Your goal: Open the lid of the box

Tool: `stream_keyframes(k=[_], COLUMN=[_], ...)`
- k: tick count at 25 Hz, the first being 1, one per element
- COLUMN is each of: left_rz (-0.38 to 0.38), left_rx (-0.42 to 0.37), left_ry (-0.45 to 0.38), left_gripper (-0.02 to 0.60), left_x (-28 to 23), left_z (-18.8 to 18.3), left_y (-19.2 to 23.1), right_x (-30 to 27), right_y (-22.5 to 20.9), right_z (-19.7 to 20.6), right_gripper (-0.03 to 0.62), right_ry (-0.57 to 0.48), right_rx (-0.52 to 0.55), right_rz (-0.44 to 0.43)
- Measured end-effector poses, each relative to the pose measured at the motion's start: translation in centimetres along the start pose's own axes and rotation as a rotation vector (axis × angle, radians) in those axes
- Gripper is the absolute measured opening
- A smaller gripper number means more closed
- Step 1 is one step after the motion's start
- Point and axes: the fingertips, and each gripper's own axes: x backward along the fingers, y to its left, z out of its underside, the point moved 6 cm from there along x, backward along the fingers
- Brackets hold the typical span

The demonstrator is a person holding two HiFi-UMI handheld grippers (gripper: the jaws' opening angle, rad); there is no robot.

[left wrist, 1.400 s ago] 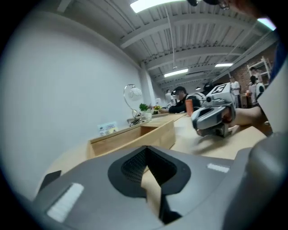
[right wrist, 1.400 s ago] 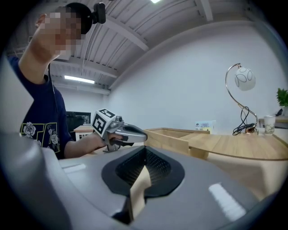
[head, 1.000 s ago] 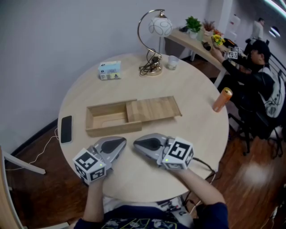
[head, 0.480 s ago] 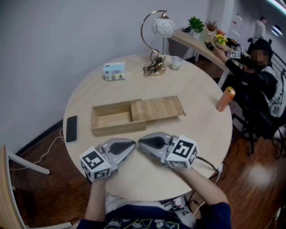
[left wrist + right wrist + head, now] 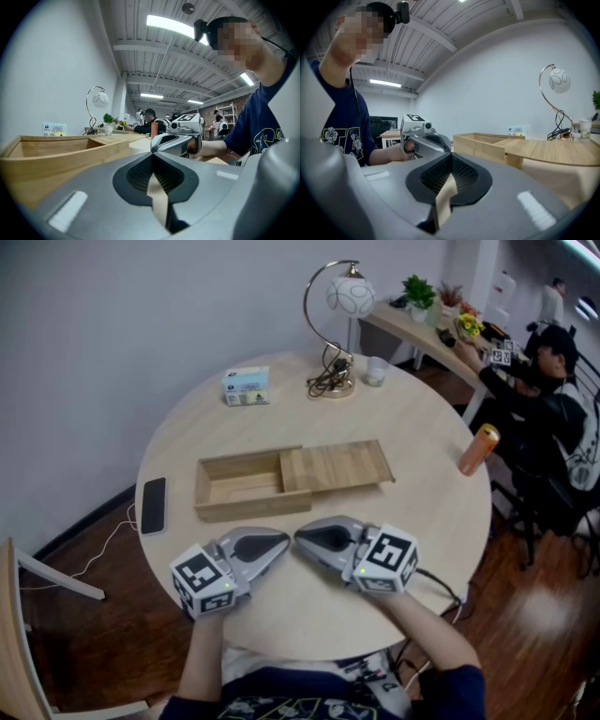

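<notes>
Head view: a round pale-wood table [image 5: 422, 456] carried a shallow rectangular wooden box [image 5: 239, 486] at its ctr. The box's flat wooden sliding lid [image 5: 337, 465] sat offset to the right, overhanging that end. The left half of the box lay open; the rest of its inside was hidden under the lid. A black phone [image 5: 153, 505] lay at the table's left edge. At the far edge were a small light-blue carton [image 5: 246, 386], a curved-arm lamp w/ white globe [image 5: 349, 296] and a clear cup [image 5: 376, 371]. An orange can [image 5: 478, 449] stood at the right edge. The grey left gripper [image 5: 277, 542] and grey right gripper [image 5: 305, 538] lay near the near edge, tips close, apart from the box. The forearms were cut off at the bottom.

Left gripper view: left gripper [image 5: 157, 197] jaws together, only a thin table-coloured sliver btwn them, nothing held. Box [image 5: 61, 150] at left; can [image 5: 153, 129] partly behind the right gripper [image 5: 159, 143].

Right gripper view: right gripper [image 5: 443, 197] jaws likewise closed, empty. Box [image 5: 483, 143] and lid [image 5: 553, 152] at right, lid cut off by the edge. Left gripper [image 5: 436, 140] was opposite.
</notes>
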Motion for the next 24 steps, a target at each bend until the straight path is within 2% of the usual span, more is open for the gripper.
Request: stream_keyframes(k=[24], left_rz=[0.0], left_rx=[0.0], left_ry=[-0.002], left_gripper=[0.002], left_x=[0.02], left_z=[-0.05], left_y=[0.02], right_x=[-0.02], right_y=[-0.16], right_z=[0.04], right_gripper=[-0.005], right_ry=[0.004], right_rx=[-0.007], right_rz=[0.018])
